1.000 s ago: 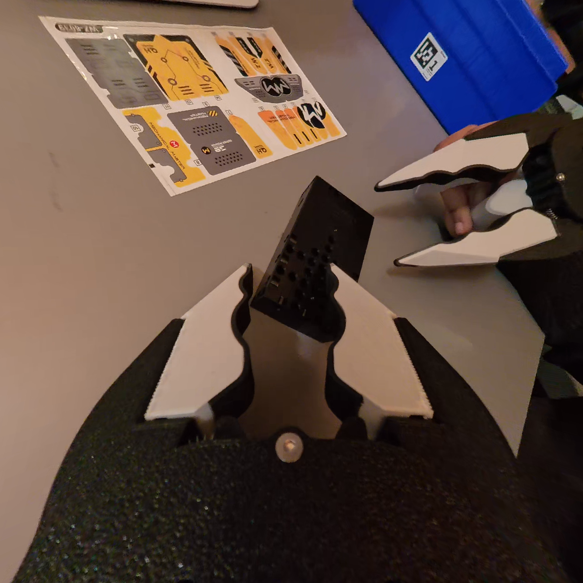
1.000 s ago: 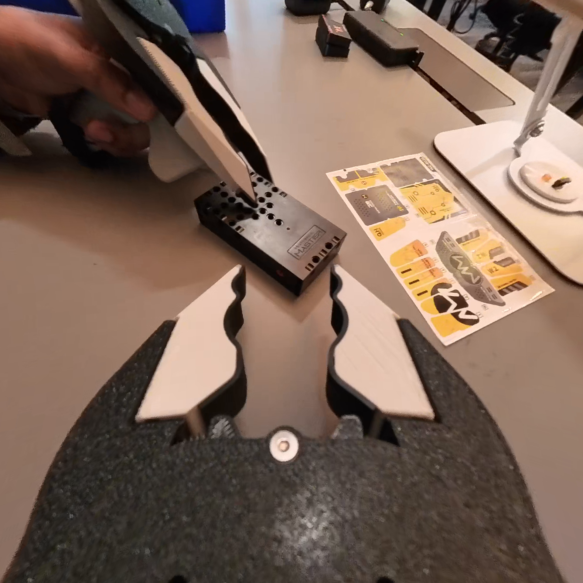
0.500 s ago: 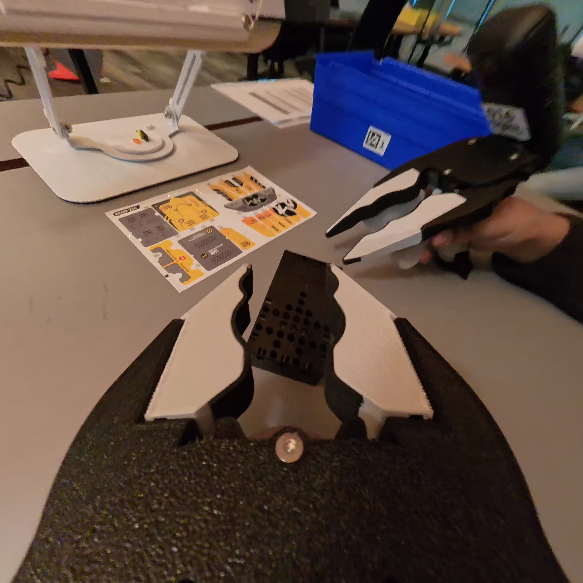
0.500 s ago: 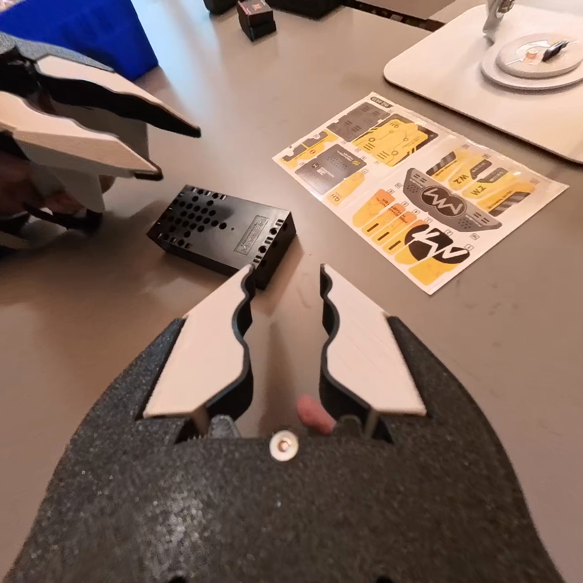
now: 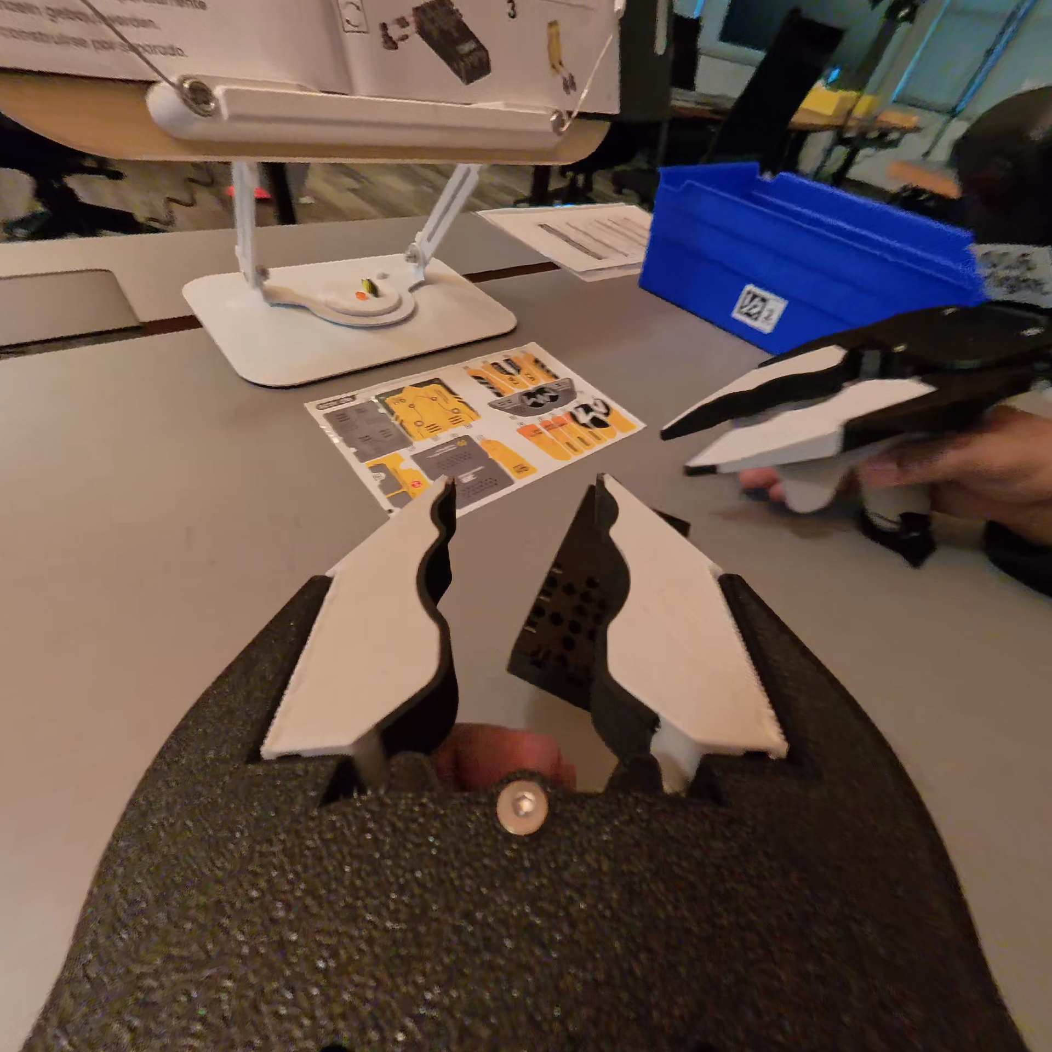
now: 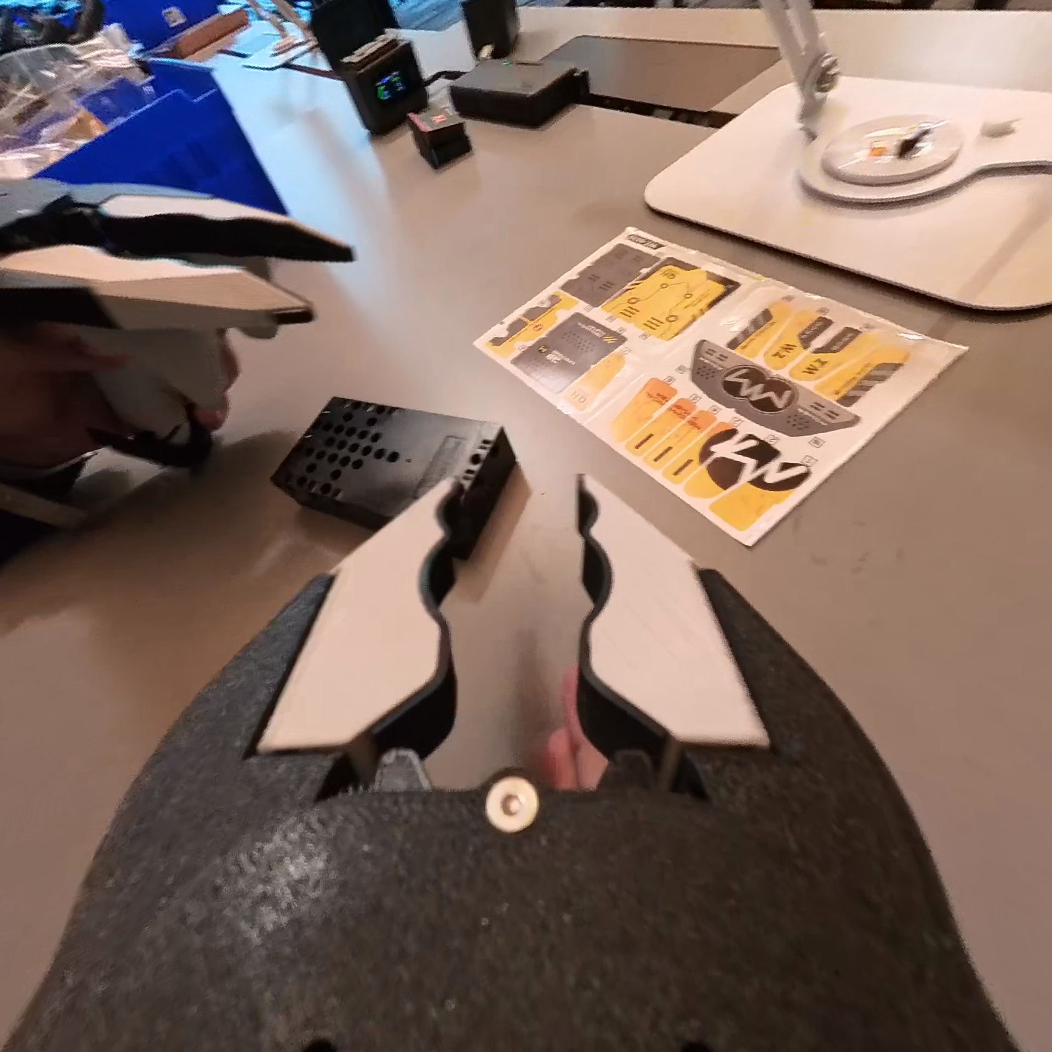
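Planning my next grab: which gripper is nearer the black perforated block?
Hard to call; perhaps right. The right gripper hangs open over the block's end. The left gripper, open, hovers just off its other end.

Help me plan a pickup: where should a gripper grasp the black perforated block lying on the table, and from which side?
Probably across its two long side walls, from above. The black block lies flat on the grey table, broad holed face up, so that narrower span looks likeliest to fit open jaws. The left gripper hovers nearest, open.
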Tool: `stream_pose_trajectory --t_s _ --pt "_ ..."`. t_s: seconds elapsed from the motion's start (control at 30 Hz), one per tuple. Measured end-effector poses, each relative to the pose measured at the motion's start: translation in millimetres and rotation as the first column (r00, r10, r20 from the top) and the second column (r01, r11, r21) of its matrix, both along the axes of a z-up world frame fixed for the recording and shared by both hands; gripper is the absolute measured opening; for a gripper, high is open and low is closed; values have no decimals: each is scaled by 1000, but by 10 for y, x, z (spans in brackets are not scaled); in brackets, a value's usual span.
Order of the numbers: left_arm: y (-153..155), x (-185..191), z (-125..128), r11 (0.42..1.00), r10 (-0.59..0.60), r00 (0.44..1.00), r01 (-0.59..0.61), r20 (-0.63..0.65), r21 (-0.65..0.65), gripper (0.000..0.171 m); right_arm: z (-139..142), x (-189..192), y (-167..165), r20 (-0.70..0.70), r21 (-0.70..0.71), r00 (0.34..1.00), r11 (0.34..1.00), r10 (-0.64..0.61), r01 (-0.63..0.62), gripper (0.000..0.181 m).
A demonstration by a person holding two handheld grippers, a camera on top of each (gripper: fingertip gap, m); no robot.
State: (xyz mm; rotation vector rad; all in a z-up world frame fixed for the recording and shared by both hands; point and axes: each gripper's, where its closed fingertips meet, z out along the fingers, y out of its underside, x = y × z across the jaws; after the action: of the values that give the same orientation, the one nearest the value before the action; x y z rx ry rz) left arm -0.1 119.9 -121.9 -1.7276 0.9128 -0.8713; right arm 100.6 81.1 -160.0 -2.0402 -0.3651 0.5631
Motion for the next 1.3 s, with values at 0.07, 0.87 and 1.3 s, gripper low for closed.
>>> stream_pose_trajectory --t_s 0.07,0.87,1.3 --pt "46 2 -26 999 26 999 -25 -40 32 52 8 -40 -21 -15 -3 999 1000 31 -31 51" --pt "-83 38 -47 992 -41 993 53 -110 111 120 -63 -185 -125 21 -38 993 993 113 -112 88" --pt "-264 -5 36 981 -195 981 195 -6 -12 99 -32 -244 -182 17 -19 987 987 157 -157 79"
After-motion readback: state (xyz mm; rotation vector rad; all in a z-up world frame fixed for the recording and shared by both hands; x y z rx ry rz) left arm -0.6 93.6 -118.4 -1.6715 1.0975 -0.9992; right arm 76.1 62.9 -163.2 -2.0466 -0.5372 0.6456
